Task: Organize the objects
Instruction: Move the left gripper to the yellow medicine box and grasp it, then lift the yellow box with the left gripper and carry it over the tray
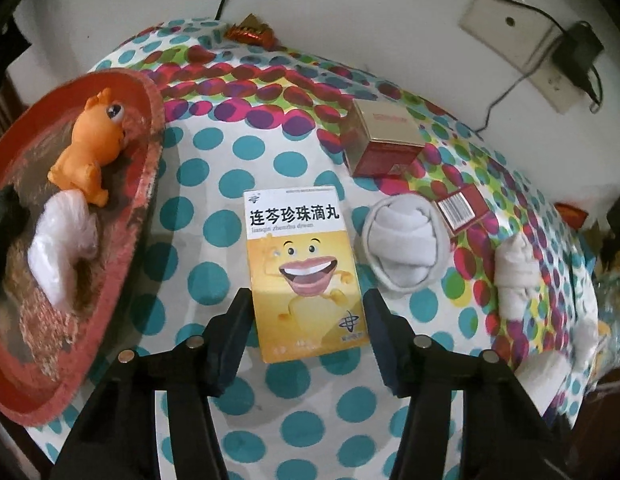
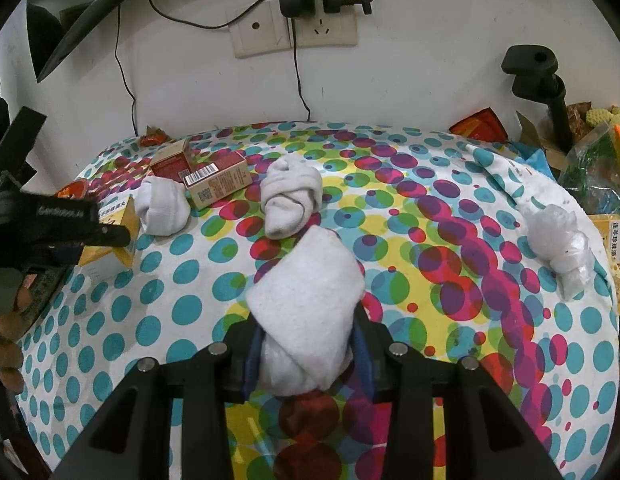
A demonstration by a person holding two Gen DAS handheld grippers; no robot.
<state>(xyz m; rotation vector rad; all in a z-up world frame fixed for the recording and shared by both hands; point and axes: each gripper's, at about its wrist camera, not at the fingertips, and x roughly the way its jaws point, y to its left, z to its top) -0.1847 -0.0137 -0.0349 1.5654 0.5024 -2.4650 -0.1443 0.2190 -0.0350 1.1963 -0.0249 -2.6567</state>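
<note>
- We are closing the left gripper (image 1: 308,312) around the yellow medicine box (image 1: 300,264); the fingers (image 1: 238,320) are sitting against both long sides of the box at its near end, so we are reading this as a grip on the box.
- The box is lying face up on the dotted tablecloth (image 1: 214,152), mid-table, just right of the red tray (image 1: 150,128).
- We are judging the box light, stiff cardboard with a smooth printed skin: a bit slippery, crushable if squeezed hard. Holding it across the narrow width near the near end looks fine; it could tip at the far end when lifted.
- The tray is already holding an orange toy (image 1: 90,148) and a crumpled plastic bag (image 1: 62,248), so we are guessing the box is going there.
- We are clamping the right gripper (image 2: 306,344) on a rolled white sock (image 2: 310,300); the pads are pressing into its near end, and the cloth is bulging out beyond the fingers.
- The sock is soft, light and squashy, not fragile; it is gripping well but could unroll if taken by a loose fold, so the thick knot is the place to hold.
- Still on the cloth, far of it: a second sock roll (image 2: 290,200), a third sock roll (image 2: 162,208), two red-and-tan cartons (image 2: 214,184).
- A white plastic bundle (image 2: 558,248) is lying at the right edge.
</note>
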